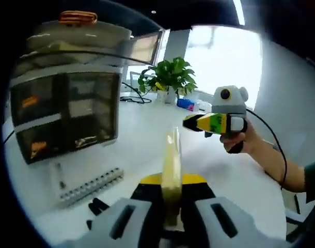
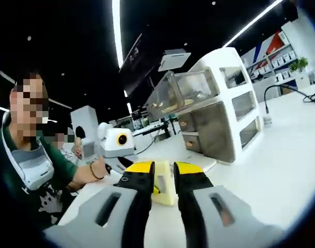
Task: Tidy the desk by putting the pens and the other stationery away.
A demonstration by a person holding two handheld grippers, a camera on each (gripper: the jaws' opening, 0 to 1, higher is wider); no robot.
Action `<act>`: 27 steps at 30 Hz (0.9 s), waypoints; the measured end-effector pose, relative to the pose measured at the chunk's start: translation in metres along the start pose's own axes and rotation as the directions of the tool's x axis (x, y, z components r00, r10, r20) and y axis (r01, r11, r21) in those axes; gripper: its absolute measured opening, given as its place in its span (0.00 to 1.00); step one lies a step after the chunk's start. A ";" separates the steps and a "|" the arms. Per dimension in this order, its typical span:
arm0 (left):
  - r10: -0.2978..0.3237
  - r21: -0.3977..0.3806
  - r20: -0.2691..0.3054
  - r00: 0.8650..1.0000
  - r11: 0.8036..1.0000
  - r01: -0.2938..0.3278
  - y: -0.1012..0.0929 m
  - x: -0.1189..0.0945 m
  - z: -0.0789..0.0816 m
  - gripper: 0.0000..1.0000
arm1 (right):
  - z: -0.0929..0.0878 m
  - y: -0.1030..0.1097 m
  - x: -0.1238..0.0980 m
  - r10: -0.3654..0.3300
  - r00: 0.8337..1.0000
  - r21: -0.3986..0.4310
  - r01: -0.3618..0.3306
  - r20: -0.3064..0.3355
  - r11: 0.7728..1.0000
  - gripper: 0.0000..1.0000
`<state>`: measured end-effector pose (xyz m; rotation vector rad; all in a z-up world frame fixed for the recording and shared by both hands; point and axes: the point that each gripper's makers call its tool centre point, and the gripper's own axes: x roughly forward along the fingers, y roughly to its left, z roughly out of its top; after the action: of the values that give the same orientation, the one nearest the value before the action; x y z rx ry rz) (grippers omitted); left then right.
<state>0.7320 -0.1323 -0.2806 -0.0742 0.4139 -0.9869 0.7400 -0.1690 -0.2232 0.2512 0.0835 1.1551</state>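
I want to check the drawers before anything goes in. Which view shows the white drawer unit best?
The right gripper view: the drawer unit stands well lit, its drawer fronts and clear top compartment readable. In the left gripper view the drawer unit is nearer but backlit, its fronts dark.

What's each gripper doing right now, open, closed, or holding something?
Left gripper: closed on a thin pale yellow piece, seen edge-on.
Right gripper: closed on a pale yellow block.
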 end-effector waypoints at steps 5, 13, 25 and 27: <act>-0.023 0.006 0.050 0.998 1.000 0.022 -0.006 -0.015 0.010 0.09 | 0.014 -0.028 -0.005 -0.191 0.980 -0.139 0.197 0.055 0.970 0.35; -0.017 0.000 0.102 0.995 1.000 0.017 0.002 -0.032 0.024 0.09 | 0.029 -0.068 -0.024 -0.466 0.877 -0.226 0.481 0.121 0.847 0.58; -0.070 0.057 0.203 0.977 0.997 0.060 -0.012 -0.040 0.047 0.09 | 0.012 -0.081 -0.025 -0.530 0.837 -0.200 0.547 0.139 0.813 0.35; -0.088 0.103 0.225 0.970 0.992 0.067 -0.018 -0.042 0.053 0.09 | 0.009 -0.080 -0.023 -0.532 0.840 -0.240 0.542 0.112 0.805 0.35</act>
<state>0.7173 -0.1138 -0.2146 -0.1178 0.1529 -1.0606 0.8042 -0.2222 -0.2353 0.0047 -0.0351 0.5792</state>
